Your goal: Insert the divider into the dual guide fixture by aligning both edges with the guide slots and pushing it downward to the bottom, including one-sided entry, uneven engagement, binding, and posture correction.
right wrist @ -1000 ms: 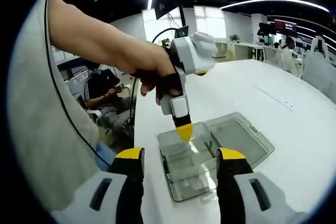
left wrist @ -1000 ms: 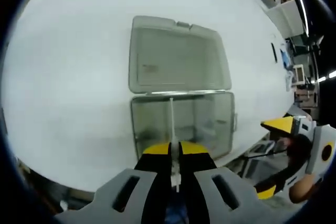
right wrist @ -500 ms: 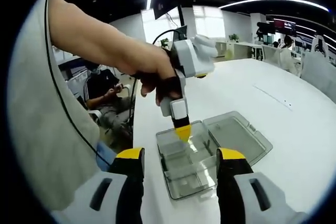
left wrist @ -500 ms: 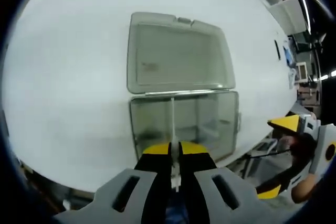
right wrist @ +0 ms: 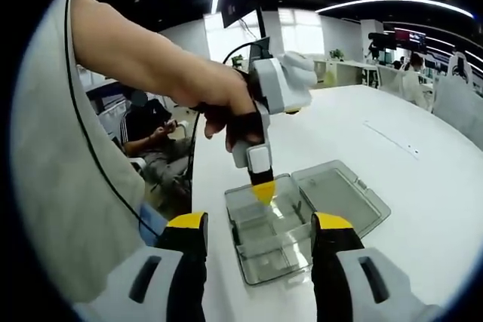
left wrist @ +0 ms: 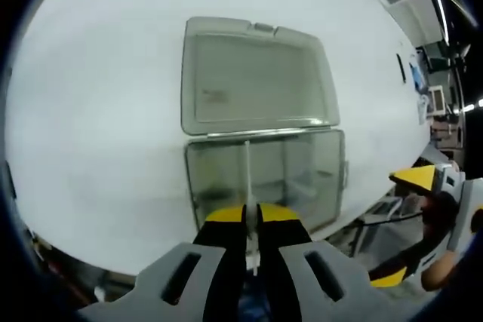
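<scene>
A clear plastic box point(left wrist: 264, 179) lies open on the white table, its lid point(left wrist: 253, 81) folded flat beyond it. My left gripper point(left wrist: 250, 213) is shut on a thin clear divider point(left wrist: 247, 175), seen edge-on, which points down into the box. In the right gripper view the left gripper point(right wrist: 262, 190) hangs over the box point(right wrist: 268, 235), held by a person's hand point(right wrist: 219, 107). My right gripper point(right wrist: 259, 225) is open near the box's close side, with nothing between its jaws. Whether the divider sits in the guide slots cannot be told.
The white table point(left wrist: 98, 111) spreads wide around the box, with its edge close behind the box in the left gripper view. The other gripper point(left wrist: 434, 201) shows at the right there. A seated person point(right wrist: 151, 137) and office desks stand beyond the table.
The left gripper has sunk slightly toward the box with the divider. The right gripper has stayed still.
</scene>
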`<state>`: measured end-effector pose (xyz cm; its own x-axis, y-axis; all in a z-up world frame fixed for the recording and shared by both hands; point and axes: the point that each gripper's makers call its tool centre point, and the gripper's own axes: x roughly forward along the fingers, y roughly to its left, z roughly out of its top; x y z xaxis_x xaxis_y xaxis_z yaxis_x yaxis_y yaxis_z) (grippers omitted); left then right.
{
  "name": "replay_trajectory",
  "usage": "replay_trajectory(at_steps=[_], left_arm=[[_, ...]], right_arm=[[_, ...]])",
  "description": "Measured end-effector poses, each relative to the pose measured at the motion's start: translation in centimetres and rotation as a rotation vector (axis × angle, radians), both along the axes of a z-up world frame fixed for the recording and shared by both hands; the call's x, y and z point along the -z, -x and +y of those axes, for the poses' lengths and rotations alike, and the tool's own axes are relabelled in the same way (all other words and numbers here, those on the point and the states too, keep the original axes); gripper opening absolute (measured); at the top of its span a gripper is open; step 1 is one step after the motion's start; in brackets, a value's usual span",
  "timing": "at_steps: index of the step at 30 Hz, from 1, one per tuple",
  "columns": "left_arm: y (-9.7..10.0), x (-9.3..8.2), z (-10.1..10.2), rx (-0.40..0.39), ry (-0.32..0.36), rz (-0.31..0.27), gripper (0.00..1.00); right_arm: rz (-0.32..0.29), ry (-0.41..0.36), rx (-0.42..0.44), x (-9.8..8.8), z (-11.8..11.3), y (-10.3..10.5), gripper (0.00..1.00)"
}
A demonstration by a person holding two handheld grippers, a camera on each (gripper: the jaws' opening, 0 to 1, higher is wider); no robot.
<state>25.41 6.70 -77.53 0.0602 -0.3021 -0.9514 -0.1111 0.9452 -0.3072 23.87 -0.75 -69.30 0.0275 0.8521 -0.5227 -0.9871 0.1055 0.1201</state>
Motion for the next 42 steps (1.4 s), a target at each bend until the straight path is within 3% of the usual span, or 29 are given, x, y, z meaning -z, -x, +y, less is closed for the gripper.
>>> replay_trajectory(at_steps=[33,42], left_arm=[[-0.3,0.2,0.0,0.032,-0.069,0.026,0.01],[-0.2,0.3,-0.3,0.062,-0.118,0.035,0.01]], right_arm=[[-0.002,0.007,-0.010,-0.1,0.6,0.8,0.52],[-0.003,0.016,-0.016,0.0,0.5,1.0,0.51]])
